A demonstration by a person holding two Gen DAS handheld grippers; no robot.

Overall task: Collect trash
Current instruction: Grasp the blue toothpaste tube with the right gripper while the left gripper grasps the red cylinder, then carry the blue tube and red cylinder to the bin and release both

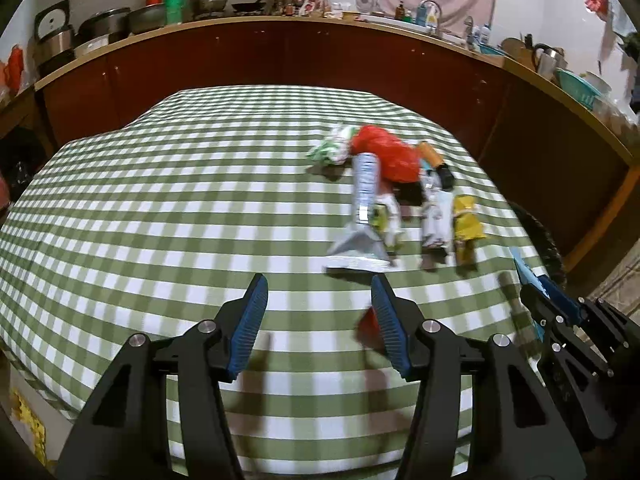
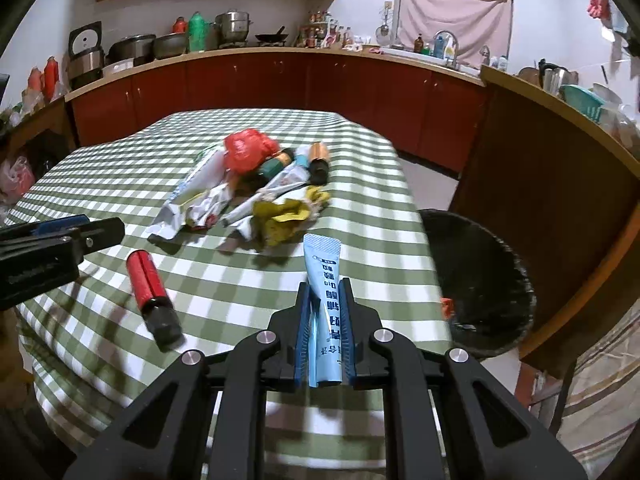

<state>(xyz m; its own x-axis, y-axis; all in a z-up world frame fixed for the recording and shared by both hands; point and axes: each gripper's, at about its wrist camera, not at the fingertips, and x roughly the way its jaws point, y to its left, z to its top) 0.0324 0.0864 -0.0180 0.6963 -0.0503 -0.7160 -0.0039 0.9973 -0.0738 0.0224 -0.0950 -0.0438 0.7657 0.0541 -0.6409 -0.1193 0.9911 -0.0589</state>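
right wrist view: a light blue sachet [image 2: 325, 300] stands pinched lengthwise between the closed pads of the right gripper [image 2: 325, 336], over the table's [image 2: 120, 168] near right edge; the black bin [image 2: 480, 280] sits just beyond that edge, to the right. the left gripper [image 1: 320, 320] hangs parted and empty, near the red tube [image 2: 150, 292].

trash pile [image 2: 256, 184] on table [image 2: 360, 240]; bin [image 2: 484, 280] right of table
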